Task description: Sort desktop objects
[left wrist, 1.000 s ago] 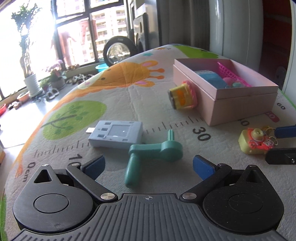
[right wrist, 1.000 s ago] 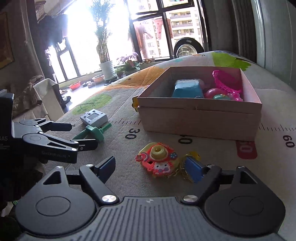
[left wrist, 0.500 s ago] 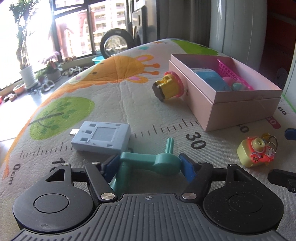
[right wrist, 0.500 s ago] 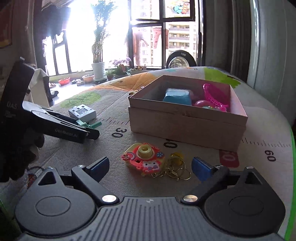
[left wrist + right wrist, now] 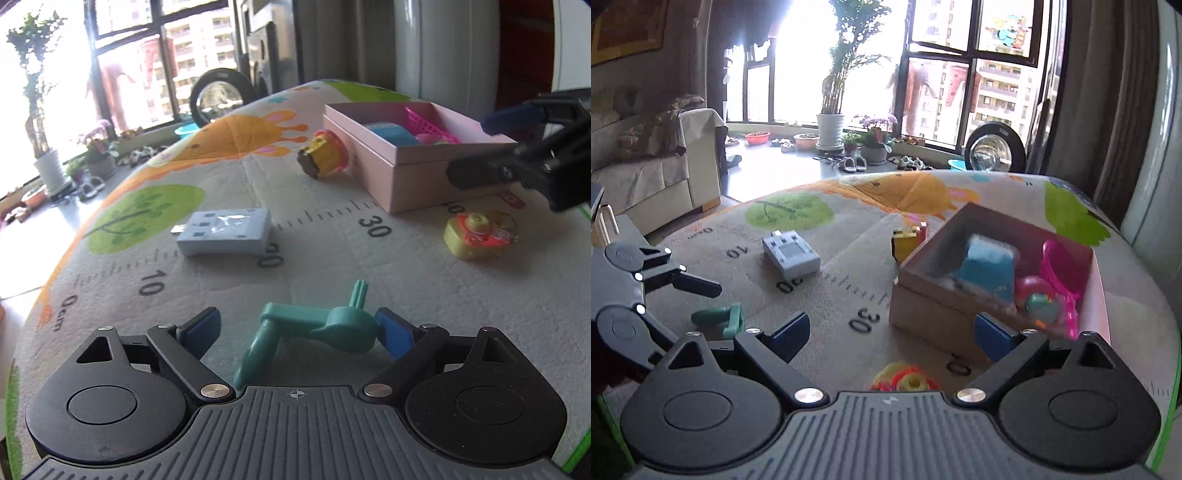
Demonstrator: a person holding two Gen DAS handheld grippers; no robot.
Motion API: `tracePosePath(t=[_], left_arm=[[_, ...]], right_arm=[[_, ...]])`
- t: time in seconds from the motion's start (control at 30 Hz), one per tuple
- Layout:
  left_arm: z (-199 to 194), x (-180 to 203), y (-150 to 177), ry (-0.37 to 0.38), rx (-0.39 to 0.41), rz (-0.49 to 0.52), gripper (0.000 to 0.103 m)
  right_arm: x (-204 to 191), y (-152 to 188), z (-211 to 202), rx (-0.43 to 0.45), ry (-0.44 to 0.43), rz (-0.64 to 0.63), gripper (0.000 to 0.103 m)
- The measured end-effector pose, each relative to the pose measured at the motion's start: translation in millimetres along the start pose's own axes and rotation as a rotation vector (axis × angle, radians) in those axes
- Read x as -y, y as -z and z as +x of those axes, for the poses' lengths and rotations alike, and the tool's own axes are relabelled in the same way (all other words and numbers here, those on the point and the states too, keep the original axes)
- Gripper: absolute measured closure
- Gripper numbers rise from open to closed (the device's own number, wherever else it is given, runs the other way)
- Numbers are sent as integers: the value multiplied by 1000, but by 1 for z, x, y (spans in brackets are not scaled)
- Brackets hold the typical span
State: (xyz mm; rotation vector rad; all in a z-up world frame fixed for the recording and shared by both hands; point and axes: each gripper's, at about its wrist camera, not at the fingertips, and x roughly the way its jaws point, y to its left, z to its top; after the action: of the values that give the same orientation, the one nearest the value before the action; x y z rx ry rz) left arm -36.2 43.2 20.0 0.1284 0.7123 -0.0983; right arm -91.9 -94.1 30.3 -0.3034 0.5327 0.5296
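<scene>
While the left gripper (image 5: pixel 295 326) is spreading its fingers around the teal crank handle (image 5: pixel 314 328) lying on the surface (image 5: pixel 332 251), right pad touching it, left pad apart, the right gripper (image 5: pixel 892 332) is hanging released above the pink box (image 5: pixel 960 306), nothing between its fingers.

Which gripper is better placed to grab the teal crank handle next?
Left. The teal crank handle lies between the left gripper fingers, whose jaws are opening. The right gripper is open above the keychain toy, facing the pink box.
</scene>
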Motion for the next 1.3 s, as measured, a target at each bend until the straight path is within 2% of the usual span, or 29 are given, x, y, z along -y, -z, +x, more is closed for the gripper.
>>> tracePosePath(t=[0.07,0.17,0.3,0.43,0.47,0.57,0.67,0.73,0.83,0.93,1.0,1.07,1.13,1.17,1.23,1.3], left_arm=[[0,-10,-1,8,13,-53,7],[-2,-20,0,28,27,-86,6],[-10,-26,2,65,57,-99,3],[-18,-30,5,92,74,-105,3],[-18,-31,6,95,75,-109,2],[-16,-31,6,95,72,-116,2],[-12,-30,5,84,59,-117,2],[-9,-28,4,79,49,-113,2],[-4,-24,2,73,35,-106,2],[-1,-20,-4,53,31,-110,2],[0,-19,-9,43,33,-120,2],[0,-16,-15,36,38,-124,2],[-3,-12,-22,25,48,-116,2],[-6,-10,-24,20,57,-108,2],[-13,-7,-27,9,75,-95,2],[-20,-7,-28,2,83,-93,2]], right_arm=[[-8,-26,26,1,40,-95,17],[-22,-50,78,-37,118,-226,23],[-24,-72,152,-183,149,-224,30],[-28,-74,193,-282,201,-273,57],[-29,-72,193,-282,204,-289,57],[-30,-70,172,-249,165,-270,60],[-28,-68,118,-171,61,-201,60],[-29,-57,76,-133,0,-180,60],[-33,-27,28,-132,-24,-185,60],[-43,7,-3,-151,14,-252,61],[-54,27,-11,-146,101,-350,61],[-70,52,-11,-117,208,-510,66],[-79,63,-10,-95,223,-557,64],[-79,63,-12,-93,171,-519,62],[-68,56,-18,-127,-29,-337,61],[-56,52,-26,-110,-138,-205,59]])
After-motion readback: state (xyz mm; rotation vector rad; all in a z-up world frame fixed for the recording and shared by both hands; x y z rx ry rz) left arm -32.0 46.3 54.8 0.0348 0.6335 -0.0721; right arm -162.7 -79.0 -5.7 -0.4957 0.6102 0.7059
